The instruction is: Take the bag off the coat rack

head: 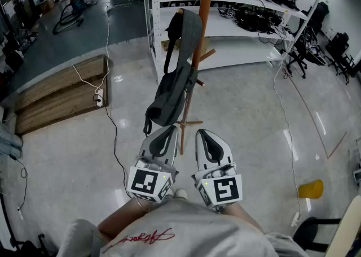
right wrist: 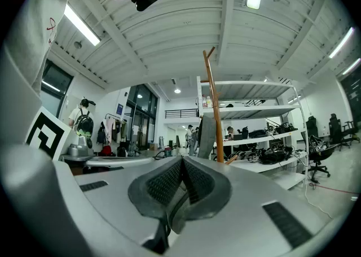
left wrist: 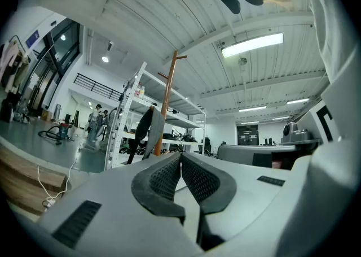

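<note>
A dark grey bag (head: 172,89) hangs by its strap (head: 188,27) from a peg of the orange wooden coat rack (head: 204,7), straight ahead of me in the head view. The bag's strap (left wrist: 146,129) and the rack pole (left wrist: 167,100) also show in the left gripper view, and the rack pole (right wrist: 214,112) shows in the right gripper view. My left gripper (head: 167,130) is held low, just below the bag's bottom, shut and empty. My right gripper (head: 206,134) is beside it, right of the rack's base, also shut with nothing between its pads.
White metal shelving (head: 248,1) with cables and gear stands behind the rack. A white power cord (head: 110,103) runs across the floor to the left, beside wooden boards (head: 59,95). Office chairs (head: 333,49) stand at the far right, and a yellow object (head: 311,189) lies on the floor.
</note>
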{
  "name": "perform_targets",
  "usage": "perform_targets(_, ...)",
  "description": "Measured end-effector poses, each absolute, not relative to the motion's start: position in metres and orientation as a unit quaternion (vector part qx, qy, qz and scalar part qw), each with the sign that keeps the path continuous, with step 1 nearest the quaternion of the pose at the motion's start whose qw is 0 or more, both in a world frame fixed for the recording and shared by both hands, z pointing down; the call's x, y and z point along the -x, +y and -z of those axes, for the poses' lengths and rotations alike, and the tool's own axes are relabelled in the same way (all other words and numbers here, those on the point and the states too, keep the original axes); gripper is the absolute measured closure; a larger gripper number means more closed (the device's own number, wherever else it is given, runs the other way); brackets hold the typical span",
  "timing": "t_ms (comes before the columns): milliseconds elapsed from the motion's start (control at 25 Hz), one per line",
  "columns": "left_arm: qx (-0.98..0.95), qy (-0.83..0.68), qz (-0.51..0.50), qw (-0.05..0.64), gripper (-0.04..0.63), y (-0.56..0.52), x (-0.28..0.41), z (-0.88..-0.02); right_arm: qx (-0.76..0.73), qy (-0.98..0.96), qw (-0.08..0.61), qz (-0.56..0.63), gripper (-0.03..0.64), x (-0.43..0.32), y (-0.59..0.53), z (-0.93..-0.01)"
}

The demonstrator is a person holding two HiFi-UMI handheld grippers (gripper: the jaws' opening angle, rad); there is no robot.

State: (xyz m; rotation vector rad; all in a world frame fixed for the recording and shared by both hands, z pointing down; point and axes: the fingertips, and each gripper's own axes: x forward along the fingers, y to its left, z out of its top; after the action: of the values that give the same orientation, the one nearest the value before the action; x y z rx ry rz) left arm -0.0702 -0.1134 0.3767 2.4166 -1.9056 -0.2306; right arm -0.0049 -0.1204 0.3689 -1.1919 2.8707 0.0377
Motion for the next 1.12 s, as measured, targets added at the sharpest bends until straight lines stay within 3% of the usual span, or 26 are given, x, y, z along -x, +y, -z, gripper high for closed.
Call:
perform_targets(920, -0.798, -0.599, 0.060, 0.037, 0.575, -0.126, 0.077, -0.382, 0.379, 0.924, 0.041, -0.007, 0.600, 0.010, -0.121, -0.363)
perform_targets(1120, -0.801, -0.595, 0.061, 0.012, 0.575, -0.148, 0.088, -0.363, 0.392, 0.919, 0.039, -0.004, 0.600, 0.002, -0.127, -0.367)
